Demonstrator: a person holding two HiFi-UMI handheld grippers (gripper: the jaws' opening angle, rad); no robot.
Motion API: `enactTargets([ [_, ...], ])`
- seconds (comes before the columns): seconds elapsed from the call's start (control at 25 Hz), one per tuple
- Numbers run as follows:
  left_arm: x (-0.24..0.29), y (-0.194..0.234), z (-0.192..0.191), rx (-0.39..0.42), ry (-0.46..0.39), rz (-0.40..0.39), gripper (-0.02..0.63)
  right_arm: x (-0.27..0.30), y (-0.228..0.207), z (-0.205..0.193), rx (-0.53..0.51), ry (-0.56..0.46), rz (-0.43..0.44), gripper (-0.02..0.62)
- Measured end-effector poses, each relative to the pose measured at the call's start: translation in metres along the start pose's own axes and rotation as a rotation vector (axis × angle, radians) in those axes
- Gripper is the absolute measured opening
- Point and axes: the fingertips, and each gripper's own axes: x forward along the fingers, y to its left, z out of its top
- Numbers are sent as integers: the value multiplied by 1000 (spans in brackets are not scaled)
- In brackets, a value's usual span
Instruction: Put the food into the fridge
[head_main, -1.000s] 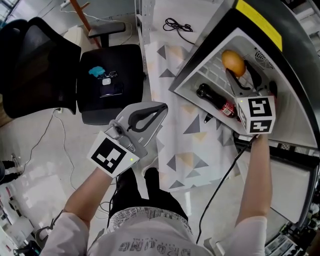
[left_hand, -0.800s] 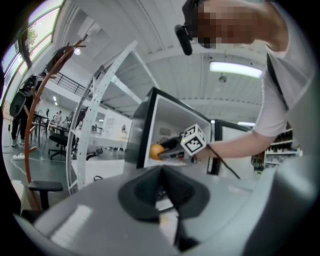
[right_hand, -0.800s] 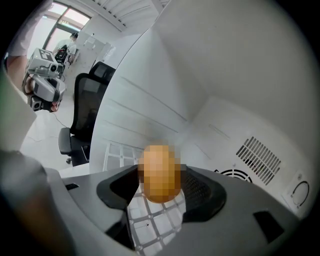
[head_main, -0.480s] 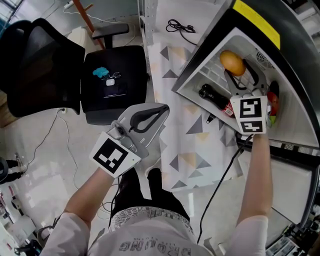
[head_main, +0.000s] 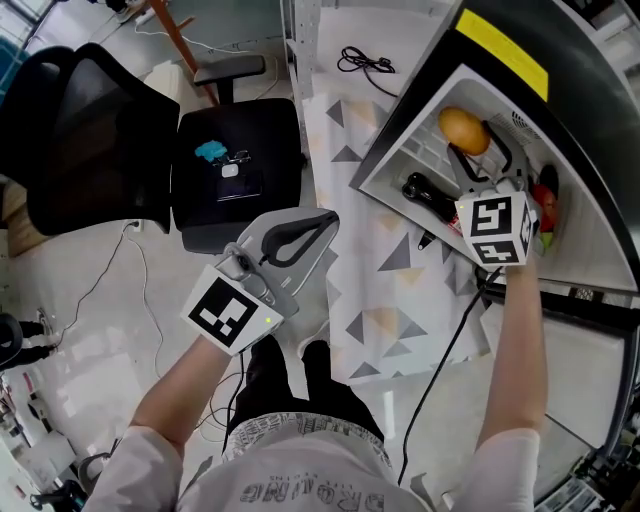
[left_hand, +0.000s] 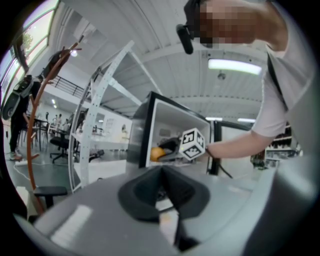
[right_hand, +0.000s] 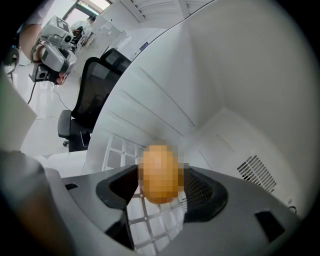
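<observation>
An orange (head_main: 464, 130) lies on the white wire shelf of the open fridge (head_main: 400, 150). My right gripper (head_main: 478, 152) reaches into the fridge with its jaws open on either side of the fruit's near end. In the right gripper view the orange (right_hand: 160, 170) sits between the black pads (right_hand: 202, 192), with shelf wire showing to its left. A dark bottle with a red label (head_main: 430, 194) lies beside that gripper. My left gripper (head_main: 328, 216) hangs shut and empty outside the fridge, over the patterned cloth.
Something red (head_main: 545, 203) lies deeper in the fridge, to the right of the marker cube. A black office chair (head_main: 150, 160) with a teal item on its seat stands at the left. A black cable (head_main: 365, 60) lies on the triangle-patterned cloth (head_main: 385, 300).
The right gripper's marker cube has shifted slightly left and turned. The orange and bottle stay put, and the left gripper holds still.
</observation>
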Motion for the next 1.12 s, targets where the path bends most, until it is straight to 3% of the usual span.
enactTargets([
  [0.52, -2, -5, 19, 27, 1, -20, 8, -25, -6, 17, 84, -50, 6, 262],
  [1.12, -4, -25, 49, 125, 46, -83, 8, -135, 9, 34, 401, -179, 19, 262],
])
